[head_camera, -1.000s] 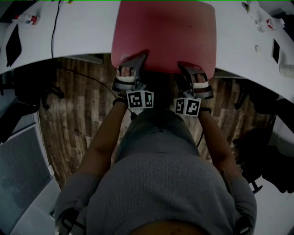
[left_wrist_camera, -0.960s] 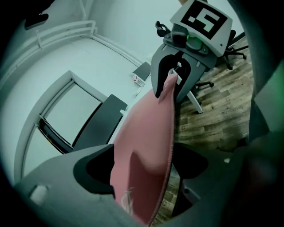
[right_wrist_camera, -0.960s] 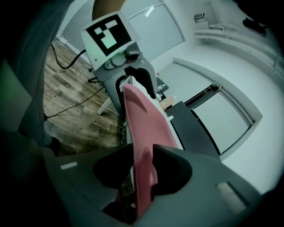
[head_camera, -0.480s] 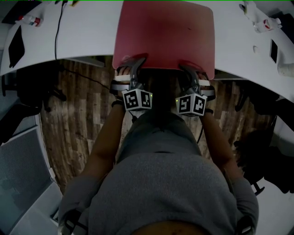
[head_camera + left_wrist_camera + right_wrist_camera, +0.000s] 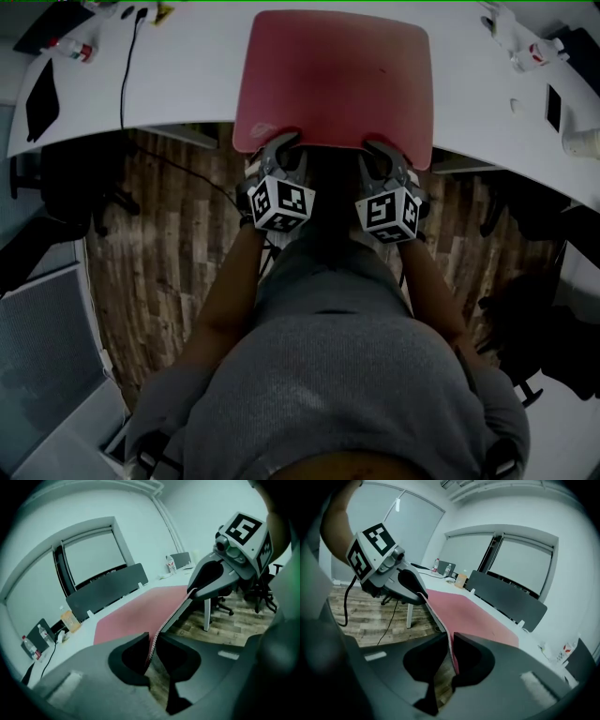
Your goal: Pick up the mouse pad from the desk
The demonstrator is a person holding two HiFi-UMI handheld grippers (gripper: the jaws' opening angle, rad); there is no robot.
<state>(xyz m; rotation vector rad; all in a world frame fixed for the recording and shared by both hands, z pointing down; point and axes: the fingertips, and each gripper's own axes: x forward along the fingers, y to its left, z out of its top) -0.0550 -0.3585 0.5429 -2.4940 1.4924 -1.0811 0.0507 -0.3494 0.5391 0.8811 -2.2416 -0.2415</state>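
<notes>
A large red mouse pad (image 5: 333, 75) lies on the white desk (image 5: 187, 84), its near edge hanging over the desk's front. My left gripper (image 5: 281, 146) grips that edge near the left corner and my right gripper (image 5: 380, 150) near the right corner. Both sets of jaws have just been closing, with the pad's edge between them. In the left gripper view the thin pad edge (image 5: 154, 637) is pinched between the dark jaws of the left gripper (image 5: 152, 645), and the right gripper (image 5: 206, 581) shows further along. In the right gripper view the right gripper (image 5: 451, 651) pinches the pad (image 5: 473, 613).
A black cable (image 5: 123, 66), a flat dark object (image 5: 42, 84) and a small bottle (image 5: 75, 47) lie on the desk's left; bottles (image 5: 530, 52) lie at its right. A dark partition (image 5: 108, 590) runs behind the desk. Office chairs (image 5: 66, 178) stand on the wooden floor (image 5: 159, 262).
Both grippers rolled so that their marker cubes turned, and their jaws closed onto the pad's near edge. The right one rose slightly.
</notes>
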